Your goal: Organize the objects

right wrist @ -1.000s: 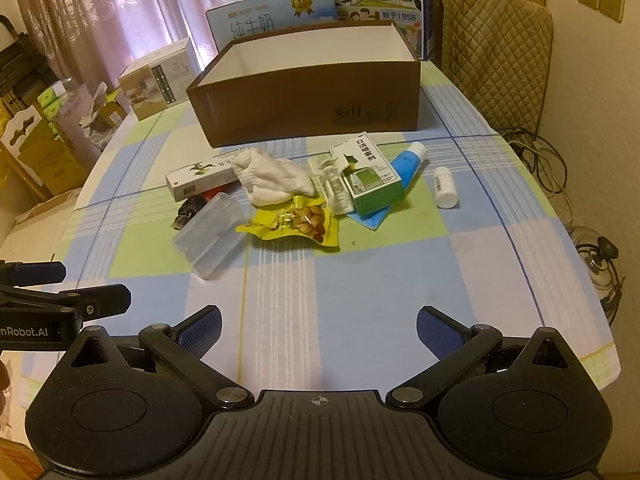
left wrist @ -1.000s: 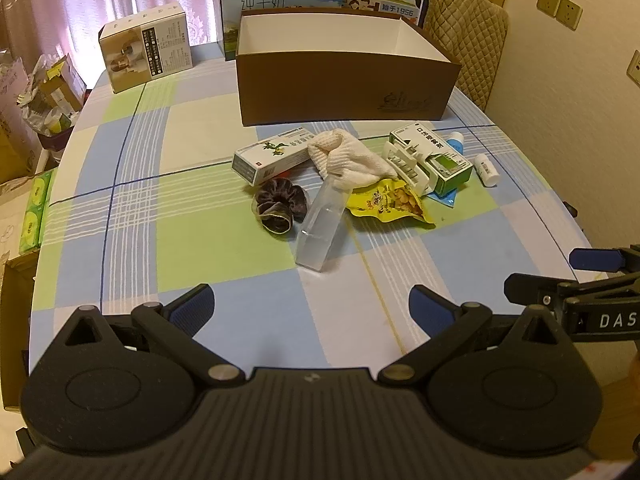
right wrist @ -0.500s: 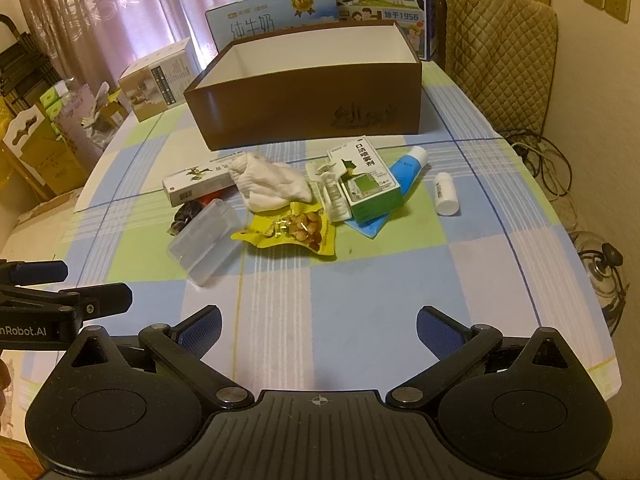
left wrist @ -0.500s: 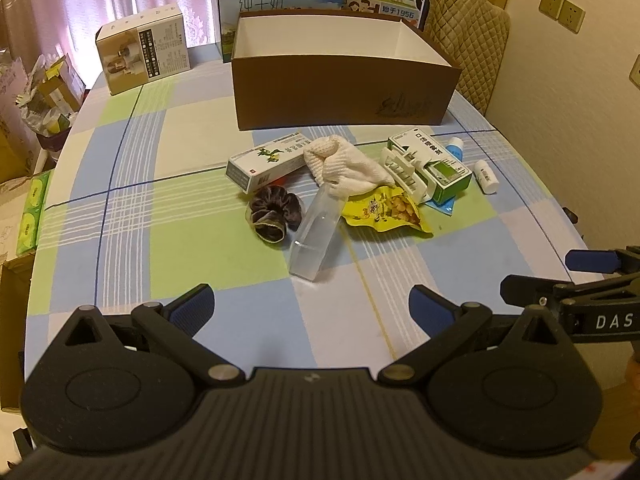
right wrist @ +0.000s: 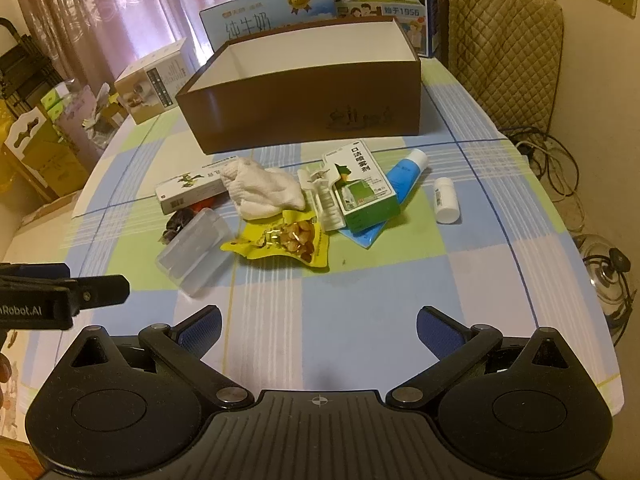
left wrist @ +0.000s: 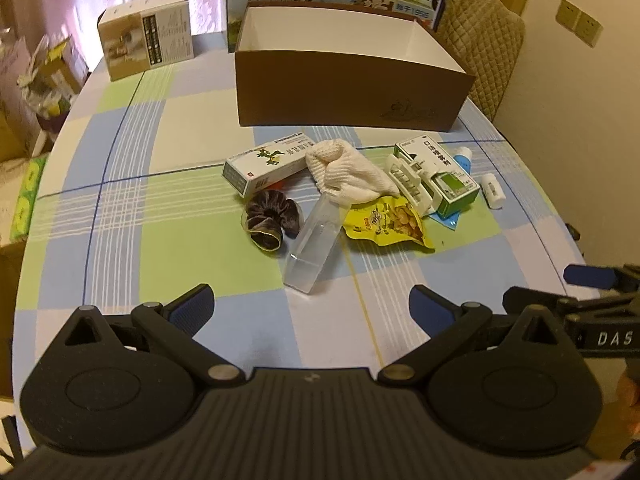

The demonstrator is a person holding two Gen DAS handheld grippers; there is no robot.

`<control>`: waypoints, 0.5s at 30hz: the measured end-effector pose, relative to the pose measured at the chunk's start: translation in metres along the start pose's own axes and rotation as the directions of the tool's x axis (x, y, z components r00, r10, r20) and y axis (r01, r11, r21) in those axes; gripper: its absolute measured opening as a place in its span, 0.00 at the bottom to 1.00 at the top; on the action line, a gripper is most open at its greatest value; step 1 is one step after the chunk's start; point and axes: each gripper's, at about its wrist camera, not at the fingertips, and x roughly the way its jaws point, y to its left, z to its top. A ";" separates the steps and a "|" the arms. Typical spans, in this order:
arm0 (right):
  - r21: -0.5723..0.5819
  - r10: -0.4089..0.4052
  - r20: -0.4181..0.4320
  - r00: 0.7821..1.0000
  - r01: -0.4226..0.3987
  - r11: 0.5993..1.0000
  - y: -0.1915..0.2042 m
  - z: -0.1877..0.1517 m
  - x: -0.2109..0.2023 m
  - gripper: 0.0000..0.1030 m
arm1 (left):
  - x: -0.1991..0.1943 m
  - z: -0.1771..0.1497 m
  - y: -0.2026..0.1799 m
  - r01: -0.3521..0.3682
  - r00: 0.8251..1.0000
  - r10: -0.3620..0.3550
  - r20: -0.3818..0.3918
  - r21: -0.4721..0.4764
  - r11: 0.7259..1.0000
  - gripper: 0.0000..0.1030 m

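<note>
Both grippers have crept a bit closer to the pile over the last second, so this looks like the approach, nothing picked yet. Left gripper (left wrist: 311,302) and right gripper (right wrist: 318,322) both gape wide, holding nothing. The clutter sits mid-table, just in front of the brown box (left wrist: 344,92): clear plastic case (left wrist: 312,246), snack bag (left wrist: 388,226), white cloth (left wrist: 348,176). Only the right view shows the blue tube (right wrist: 404,172) properly.

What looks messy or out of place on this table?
A jumbled pile lies in front of the brown box: a white cloth draped over a medicine carton, a clear case lying askew, a yellow snack bag. The box's visible inside looks empty.
</note>
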 end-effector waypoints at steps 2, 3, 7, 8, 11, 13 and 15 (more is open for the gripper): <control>0.003 -0.001 -0.003 1.000 0.001 1.000 -0.003 0.003 0.003 0.98 | 0.002 0.004 0.001 -0.009 1.000 0.009 0.003 -0.001 1.000 0.99; 0.004 -0.002 -0.005 1.000 0.002 1.000 -0.004 0.004 0.004 0.98 | 0.003 0.005 0.001 -0.015 1.000 0.015 0.006 0.002 1.000 0.99; 0.013 -0.003 -0.012 1.000 0.003 1.000 -0.011 0.010 0.010 0.98 | 0.006 0.012 0.001 -0.030 0.999 0.030 0.014 0.011 0.999 0.99; 0.015 -0.004 -0.014 1.000 0.005 1.000 -0.013 0.011 0.012 0.98 | 0.008 0.013 0.001 -0.032 0.999 0.032 0.016 0.015 0.999 0.99; 0.019 -0.005 -0.014 1.000 0.005 1.000 -0.019 0.015 0.016 0.98 | 0.012 0.017 0.000 -0.042 0.999 0.042 0.014 0.021 0.999 0.99; 0.022 -0.004 -0.014 1.000 0.005 1.000 -0.023 0.018 0.019 0.98 | 0.015 0.020 0.001 -0.043 0.999 0.043 0.012 0.019 0.999 0.99; 0.027 -0.005 -0.011 1.000 0.005 1.000 -0.029 0.021 0.023 0.98 | 0.018 0.022 0.002 -0.042 0.999 0.042 0.013 0.014 0.999 0.99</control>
